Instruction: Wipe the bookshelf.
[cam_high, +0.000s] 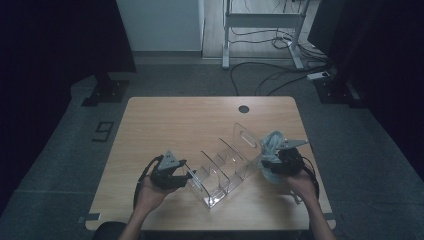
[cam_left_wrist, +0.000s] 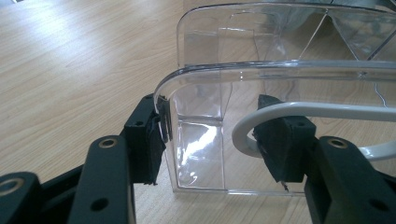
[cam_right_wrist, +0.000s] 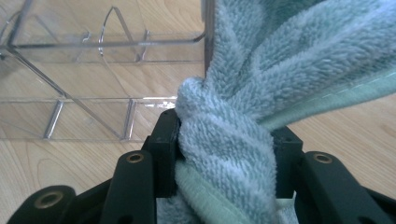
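Observation:
A clear acrylic organizer (cam_high: 225, 165) with several dividers lies slantwise on the wooden table (cam_high: 165, 120). My left gripper (cam_high: 189, 176) holds its near left end. In the left gripper view my gripper (cam_left_wrist: 219, 135) straddles that end of the organizer (cam_left_wrist: 210, 84); the left pad presses on the outer wall, and a white loop (cam_left_wrist: 243, 135) crosses the right finger. My right gripper (cam_high: 266, 162) sits at the organizer's far right end, shut on a bunched pale blue-green towel (cam_high: 272, 142). In the right gripper view the towel (cam_right_wrist: 233, 70) bulges between my gripper's (cam_right_wrist: 226, 135) jaws, beside the organizer (cam_right_wrist: 70, 93).
A round cable hole (cam_high: 243, 109) sits near the table's far edge. Beyond the table are a metal desk frame (cam_high: 260, 20) and loose cables (cam_high: 280, 75) on the floor. A floor marker (cam_high: 102, 131) lies to the table's left.

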